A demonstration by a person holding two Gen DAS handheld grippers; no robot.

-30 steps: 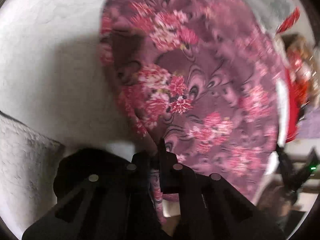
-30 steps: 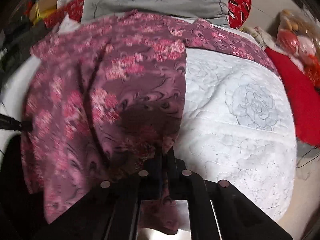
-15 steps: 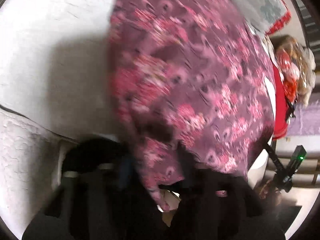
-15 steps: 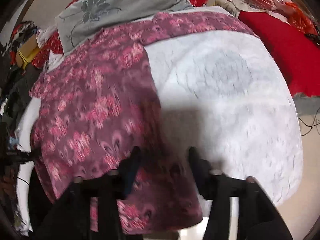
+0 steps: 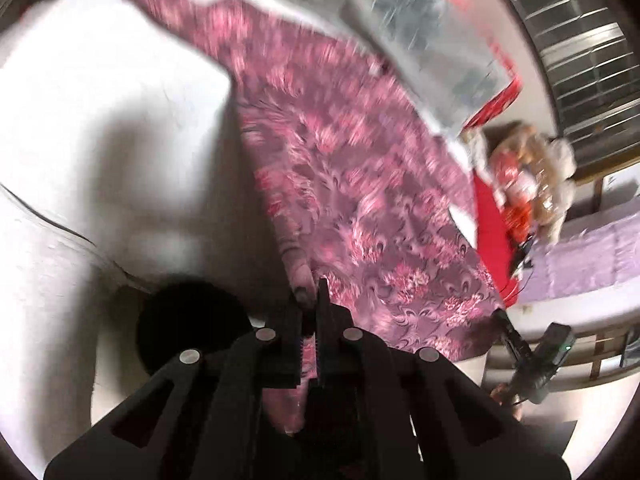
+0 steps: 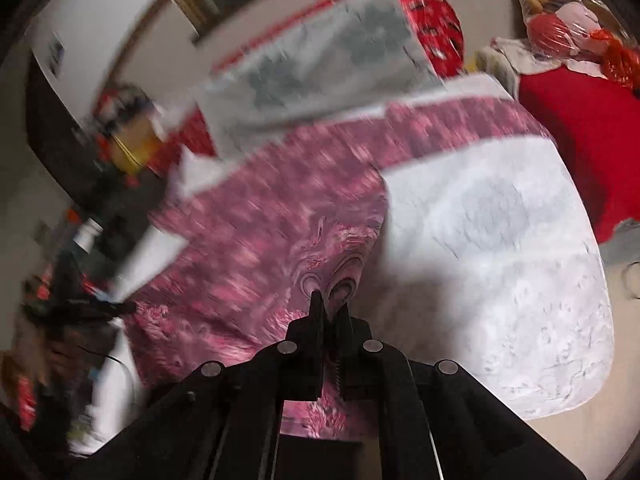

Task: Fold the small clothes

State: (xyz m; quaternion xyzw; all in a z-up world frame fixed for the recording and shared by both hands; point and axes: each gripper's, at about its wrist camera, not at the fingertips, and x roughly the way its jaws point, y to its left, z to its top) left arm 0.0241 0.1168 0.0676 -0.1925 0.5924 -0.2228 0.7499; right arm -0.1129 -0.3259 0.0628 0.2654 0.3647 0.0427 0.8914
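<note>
A maroon garment with pink flowers [image 5: 360, 184] lies spread on a white quilted bed [image 5: 100, 120]. My left gripper [image 5: 310, 292] is closing tight on the garment's near edge; a fold of cloth is pinched between its pads and hangs below them. In the right wrist view the same garment [image 6: 260, 232] covers the left half of the bed [image 6: 500, 260]. My right gripper [image 6: 330, 300] is closing tight on the near hem, with cloth bunched between its pads. Both views are blurred by motion.
A grey flowered pillow [image 6: 320, 60] lies at the head of the bed over a red patterned one [image 6: 436, 20]. A red blanket [image 6: 580, 132] and a bagged doll [image 6: 560, 20] are to the right. Clutter [image 6: 120, 140] crowds the left side.
Both grippers opened half a second ago and are shut on the garment's edge again. Both have risen and tilted up, so more of the bed and pillows shows.
</note>
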